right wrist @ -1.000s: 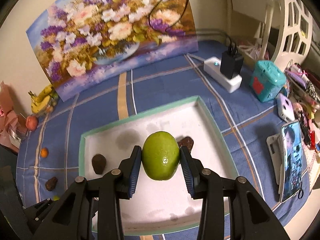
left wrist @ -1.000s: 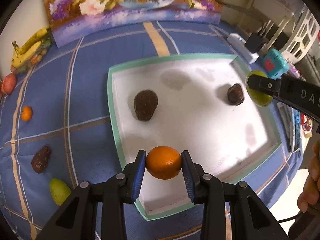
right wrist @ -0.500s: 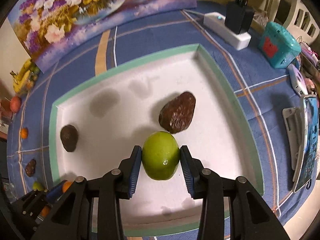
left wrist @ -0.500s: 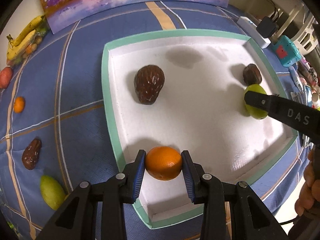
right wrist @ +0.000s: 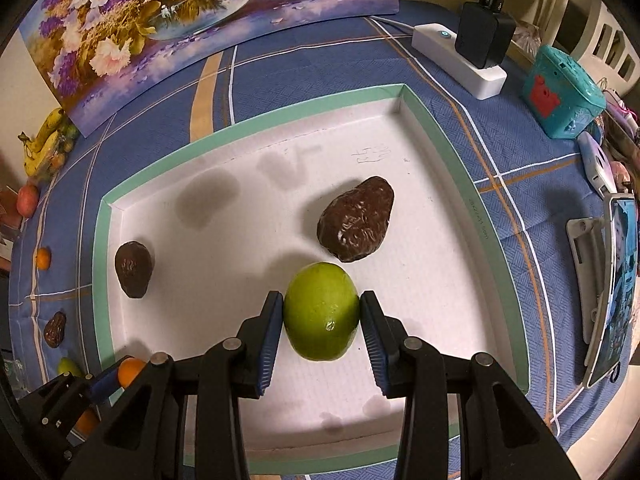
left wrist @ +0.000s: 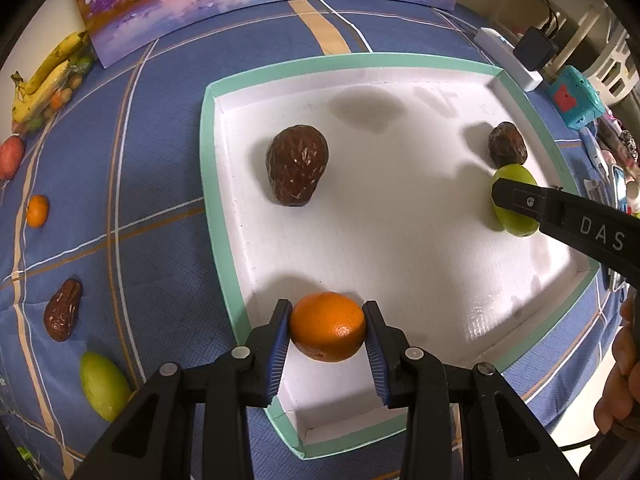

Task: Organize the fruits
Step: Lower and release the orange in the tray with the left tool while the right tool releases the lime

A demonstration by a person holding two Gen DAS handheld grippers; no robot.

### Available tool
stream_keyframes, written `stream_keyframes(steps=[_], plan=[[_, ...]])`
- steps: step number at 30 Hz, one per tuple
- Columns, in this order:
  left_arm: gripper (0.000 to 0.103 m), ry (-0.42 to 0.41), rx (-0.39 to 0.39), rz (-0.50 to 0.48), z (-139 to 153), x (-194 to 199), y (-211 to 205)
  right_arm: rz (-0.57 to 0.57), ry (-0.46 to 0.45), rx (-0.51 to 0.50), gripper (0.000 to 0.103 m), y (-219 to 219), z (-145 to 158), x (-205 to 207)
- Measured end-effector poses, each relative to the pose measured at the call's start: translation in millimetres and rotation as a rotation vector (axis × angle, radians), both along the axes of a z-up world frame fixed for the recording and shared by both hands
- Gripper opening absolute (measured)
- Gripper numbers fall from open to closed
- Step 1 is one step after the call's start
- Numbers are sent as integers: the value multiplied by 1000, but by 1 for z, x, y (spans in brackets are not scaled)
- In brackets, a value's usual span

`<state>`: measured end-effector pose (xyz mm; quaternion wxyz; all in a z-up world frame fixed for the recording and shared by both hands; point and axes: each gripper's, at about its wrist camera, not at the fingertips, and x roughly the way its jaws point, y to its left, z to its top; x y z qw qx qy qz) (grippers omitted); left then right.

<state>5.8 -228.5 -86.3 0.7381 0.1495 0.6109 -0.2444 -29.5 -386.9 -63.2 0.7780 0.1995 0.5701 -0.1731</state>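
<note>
Going left to right on the blue checked worktop [left wrist: 152,184], several fruits wait outside the tray: at about nine o'clock in the left wrist view a small tangerine [left wrist: 37,211], below it a brown date-like fruit [left wrist: 62,309], and toward seven o'clock a green mango [left wrist: 104,385]; bananas [left wrist: 42,76] and a red fruit [left wrist: 10,156] sit far out at ten o'clock. By that count the sorting looks roughly half done. The white tray [left wrist: 218,216] with a mint rim holds a large brown fruit [left wrist: 297,165] left of centre and a smaller brown fruit [left wrist: 507,145] at two o'clock. At six o'clock the left gripper [left wrist: 327,330] has its fingers [left wrist: 279,344] clenched on an orange [left wrist: 327,326], low over the tray's near-left corner; whether it rests on the floor I cannot tell. At three o'clock the right gripper [right wrist: 321,318] is grasping a green fruit [right wrist: 321,316], just beside the smaller brown one and apparently down on the tray. Both pieces seem ready for release; the outside fruits remain.
</note>
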Motion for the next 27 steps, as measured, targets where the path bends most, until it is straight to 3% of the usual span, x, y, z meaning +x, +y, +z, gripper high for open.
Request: stream_keyframes(steps=[14,20,27], plan=[[49,-2,-36,4,15,8,8,15,15,-42,42,2,3,9],[49,-42,-99,24,40,11,15,12,-74,-87,42,4,37,3],[50,-75,-190,122,69,29,44,25,-173,-139,42,17,76,1]])
